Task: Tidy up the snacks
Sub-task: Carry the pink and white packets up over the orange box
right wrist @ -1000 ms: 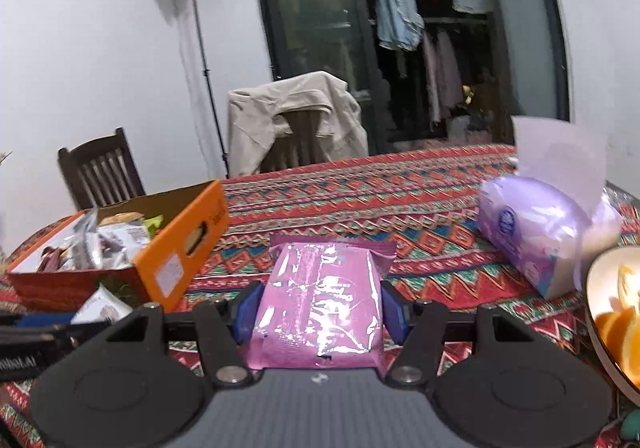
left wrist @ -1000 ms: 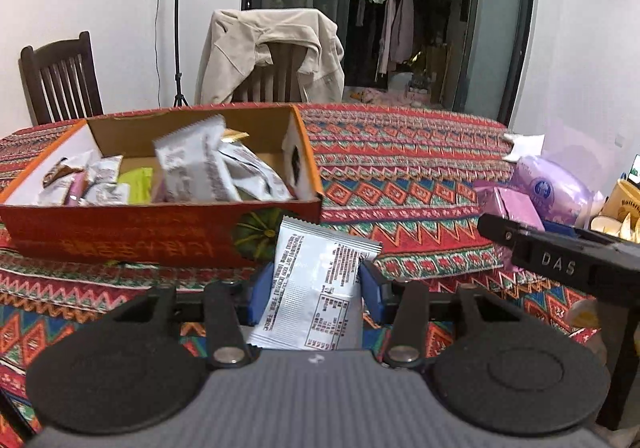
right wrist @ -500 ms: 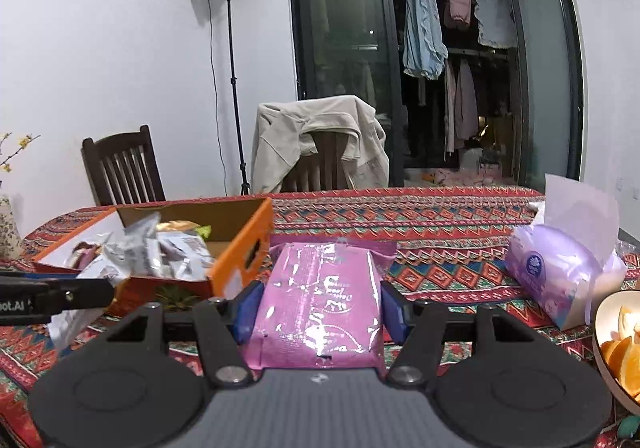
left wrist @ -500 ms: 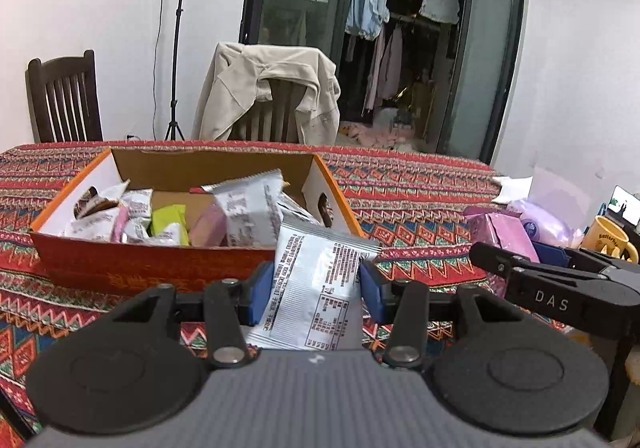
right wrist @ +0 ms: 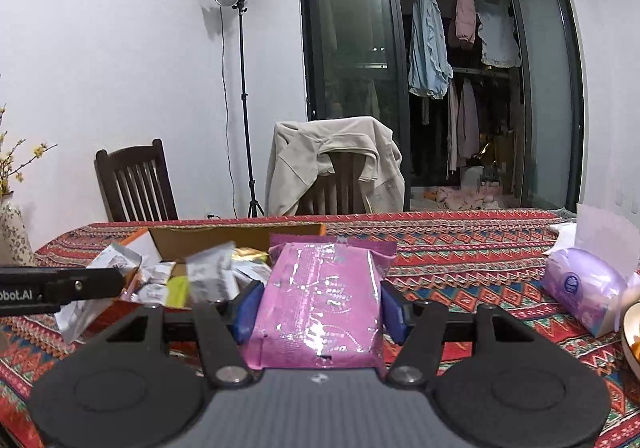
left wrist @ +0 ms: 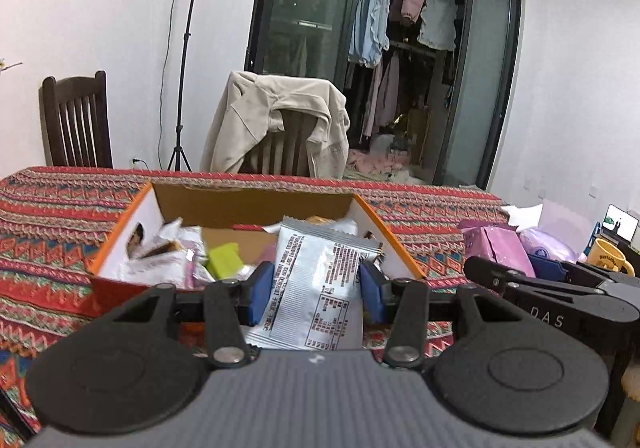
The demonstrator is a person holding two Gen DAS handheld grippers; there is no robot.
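**While both tools carry a packet, the box is the drop point**

Left wrist view: with its blue pads pressed on both side edges, the left tool [left wrist: 318, 290] pinches a silver snack packet [left wrist: 320, 280], held upright just short of the orange cardboard box [left wrist: 120, 244] on the table [left wrist: 48, 203]. In my judgement the step is delivery into that box. To do it well, carry the packet clear over the near rim before releasing, and aim for the gap beside the yellow-green packet [left wrist: 224, 258]. The right tool [left wrist: 556, 280] crosses the right edge, so the two should release in turn. The packet's lower end is hidden behind the tool body.

Right wrist view: the right tool [right wrist: 320, 308] pinches a pink snack packet [right wrist: 320, 300] the same way, near the box [right wrist: 240, 236]. The packet hides the box's right end, and the box floor cannot be seen. A tissue pack [right wrist: 584, 288] lies well apart. A bowl [right wrist: 630, 332] is cut off at the right edge.
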